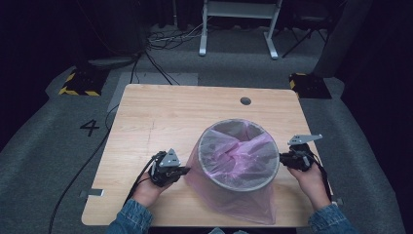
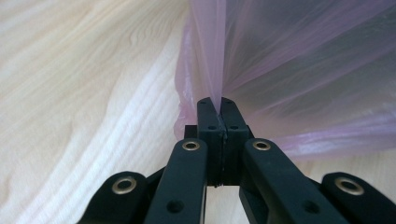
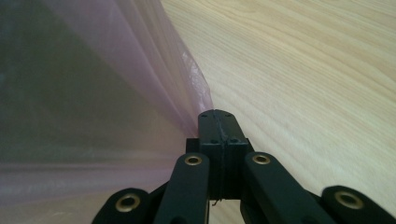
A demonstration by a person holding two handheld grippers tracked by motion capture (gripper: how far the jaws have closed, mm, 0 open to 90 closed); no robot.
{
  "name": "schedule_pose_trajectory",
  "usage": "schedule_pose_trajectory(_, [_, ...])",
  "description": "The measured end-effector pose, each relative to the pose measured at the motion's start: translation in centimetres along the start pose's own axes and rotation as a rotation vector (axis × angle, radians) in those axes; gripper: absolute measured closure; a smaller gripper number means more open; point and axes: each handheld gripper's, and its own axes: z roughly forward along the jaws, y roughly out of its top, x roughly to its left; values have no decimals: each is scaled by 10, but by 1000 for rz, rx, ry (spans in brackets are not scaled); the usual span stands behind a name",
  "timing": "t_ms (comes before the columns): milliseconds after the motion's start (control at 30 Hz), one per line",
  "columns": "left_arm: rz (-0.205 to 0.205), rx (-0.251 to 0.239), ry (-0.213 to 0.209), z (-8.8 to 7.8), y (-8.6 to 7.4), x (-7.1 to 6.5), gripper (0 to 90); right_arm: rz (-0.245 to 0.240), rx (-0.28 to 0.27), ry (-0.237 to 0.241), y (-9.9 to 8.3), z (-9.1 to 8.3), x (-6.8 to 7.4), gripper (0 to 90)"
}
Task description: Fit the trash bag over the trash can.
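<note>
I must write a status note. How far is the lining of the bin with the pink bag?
Done: the bag already sits in the bin, folded over the rim, its skirt hanging down the outside to the table. In hand: the left gripper and right gripper are each shut on a pinch of the film, on opposite sides. Left: probably pulling the skirt down evenly, then letting go.

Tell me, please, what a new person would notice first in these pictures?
First, the round bin near the table's front edge, lined with a thin pink bag that drapes over its outside. Next, the left gripper and right gripper, one on each side, both shut on the bag's film.
</note>
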Motion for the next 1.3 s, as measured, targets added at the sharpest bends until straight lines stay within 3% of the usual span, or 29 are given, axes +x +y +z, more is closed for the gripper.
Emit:
schedule_pose_trajectory(33, [0, -8, 12, -2, -1, -1, 868, 4, -16, -17, -2, -6, 1, 860])
schedule_pose_trajectory(67, [1, -27, 21, -6, -2, -1, 796, -1, -47, -36, -3, -13, 4, 721])
schedule_pose_trajectory(100, [-7, -50, 10, -10, -1, -2, 691, -21, -80, -56, -4, -21, 7, 602])
schedule_pose_trajectory(200, [-3, -136, -32, -23, 2, -5, 512, -92, -146, -64, -9, -44, 21, 400])
schedule_pose_trajectory(333, [38, -213, -61, -33, 14, -13, 401, -150, -210, 10, -16, -68, 43, 282])
schedule_pose_trajectory(433, [72, -227, -82, -33, 24, -18, 373, -163, -240, 127, -19, -79, 59, 219])
schedule_pose_trajectory(533, [95, -220, -97, -31, 32, -21, 374, -197, -259, 212, -20, -87, 76, 170])
schedule_pose_trajectory(667, [119, -217, -134, -28, 37, -25, 441, -244, -248, 237, -17, -84, 99, 144])
schedule_pose_trajectory(767, [165, -208, -167, -28, 39, -32, 586, -254, -232, 224, -14, -74, 110, 159])
schedule_pose_trajectory(833, [205, -205, -161, -29, 40, -37, 688, -252, -212, 204, -13, -68, 116, 245])
schedule_pose_trajectory(867, [217, -204, -162, -30, 39, -38, 745, -258, -200, 183, -13, -66, 118, 325])
schedule_pose_trajectory(933, [223, -224, -185, -32, 39, -39, 833, -273, -177, 134, -14, -66, 118, 624])
schedule_pose_trajectory(1033, [225, -236, -199, -35, 38, -40, 890, -256, -187, 130, -16, -70, 115, 898])
schedule_pose_trajectory(1233, [255, -204, -202, -32, 34, -48, 897, -181, -137, 75, -22, -70, 97, 900])
schedule_pose_trajectory(1300, [240, -185, -208, -27, 32, -47, 897, -159, -98, 68, -28, -62, 90, 900])
